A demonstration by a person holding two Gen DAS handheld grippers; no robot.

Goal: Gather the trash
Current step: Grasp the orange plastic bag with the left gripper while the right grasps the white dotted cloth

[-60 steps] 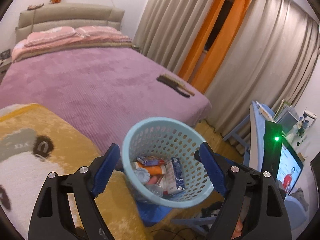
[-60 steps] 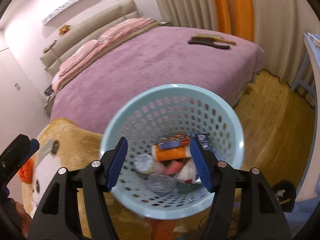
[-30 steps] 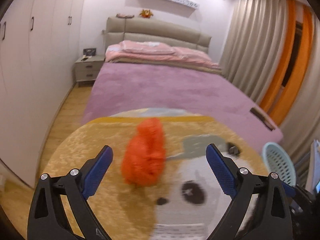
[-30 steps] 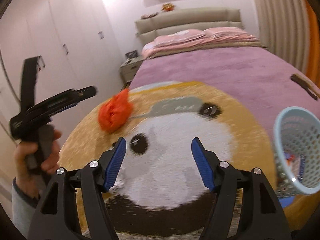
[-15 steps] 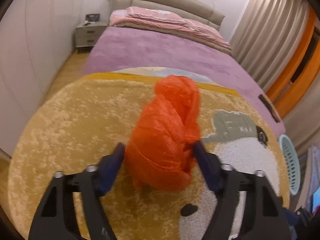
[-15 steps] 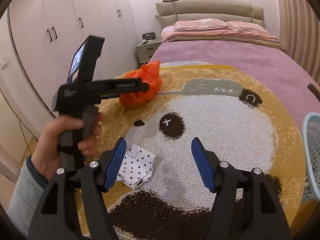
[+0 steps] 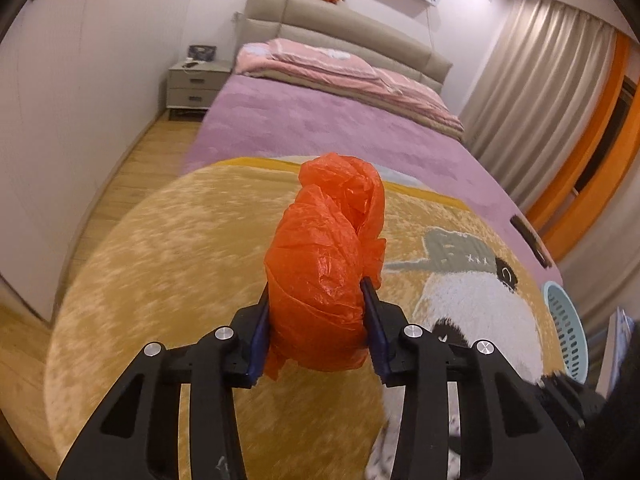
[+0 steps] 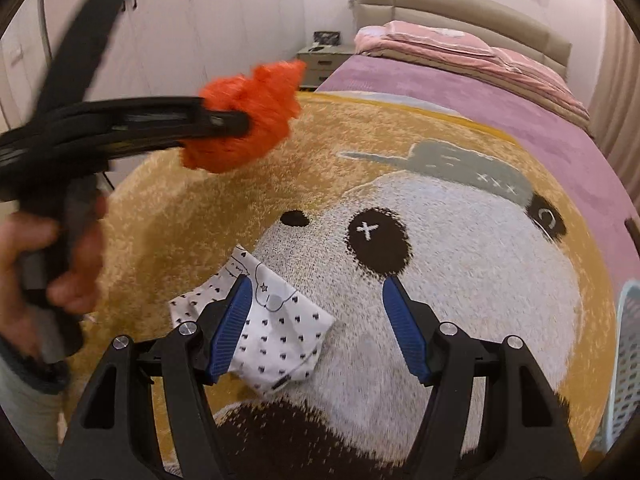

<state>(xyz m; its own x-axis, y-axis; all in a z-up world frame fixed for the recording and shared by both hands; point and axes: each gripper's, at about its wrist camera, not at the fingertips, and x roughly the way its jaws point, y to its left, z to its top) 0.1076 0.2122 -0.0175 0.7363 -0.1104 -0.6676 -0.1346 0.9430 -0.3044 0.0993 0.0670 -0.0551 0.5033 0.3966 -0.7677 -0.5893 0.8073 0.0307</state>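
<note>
My left gripper is shut on a crumpled orange plastic bag and holds it above the round bear rug. The right wrist view shows that gripper from the side with the orange bag lifted off the rug. My right gripper is open and empty, low over the rug. A white wrapper with small black hearts lies on the rug by its left finger. The light blue trash basket stands at the rug's right edge, also seen in the right wrist view.
A bed with a purple cover lies beyond the rug, with a dark brush near its corner. A bedside table and white wardrobes stand to the left. Curtains hang on the right.
My left gripper has closed on the orange bag and lifted it off the rug. My right gripper has moved down and closer to the heart-print wrapper.
</note>
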